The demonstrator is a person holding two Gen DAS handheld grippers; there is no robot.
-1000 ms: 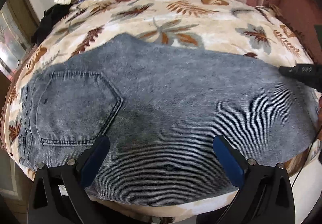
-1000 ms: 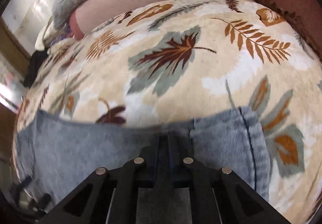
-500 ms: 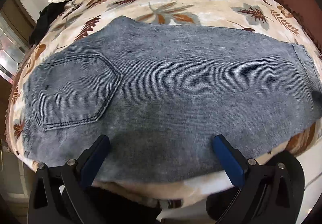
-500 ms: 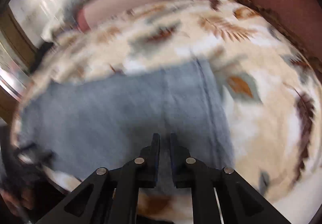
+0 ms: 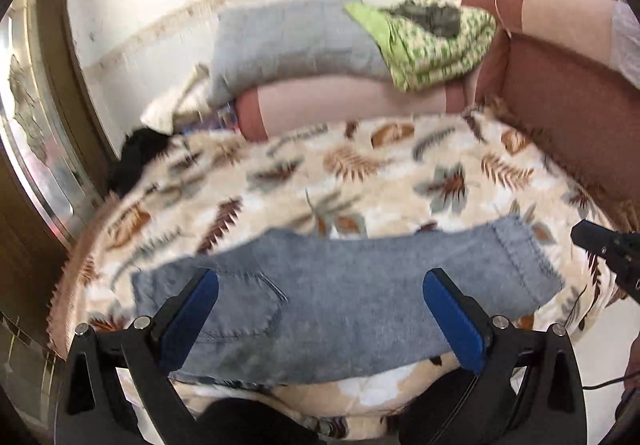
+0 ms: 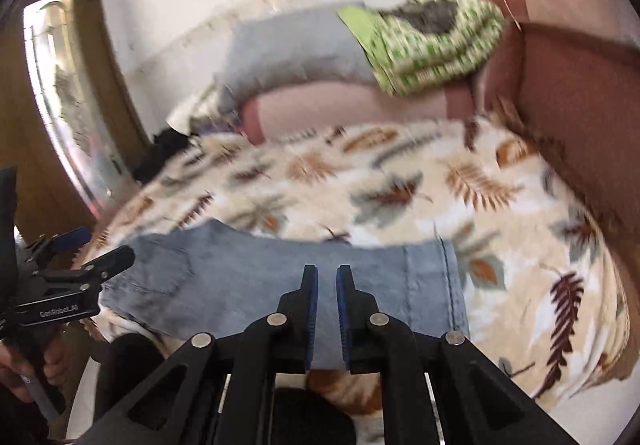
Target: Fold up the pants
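Observation:
The blue denim pants (image 5: 344, 297) lie folded in a flat band across the near edge of the leaf-patterned blanket (image 5: 360, 181), back pocket at the left, hem at the right. They also show in the right wrist view (image 6: 256, 277). My left gripper (image 5: 320, 281) is open and empty, held above and short of the pants. My right gripper (image 6: 327, 273) has its jaws nearly closed with a narrow gap and holds nothing, above the pants' near edge. The right gripper shows at the right edge of the left wrist view (image 5: 600, 241), and the left gripper at the left of the right wrist view (image 6: 76, 265).
A reddish sofa back (image 5: 560, 93) and armrest rise behind and to the right. A grey cloth (image 5: 288, 41) and a green patterned blanket (image 5: 432, 41) lie on the sofa back. A black garment (image 5: 136, 157) lies at the far left. A door (image 5: 36, 125) stands left.
Both grippers have pulled back and up from the pants, so the sofa back and wall now show. The right gripper's jaws have let go of the fabric and stand slightly apart.

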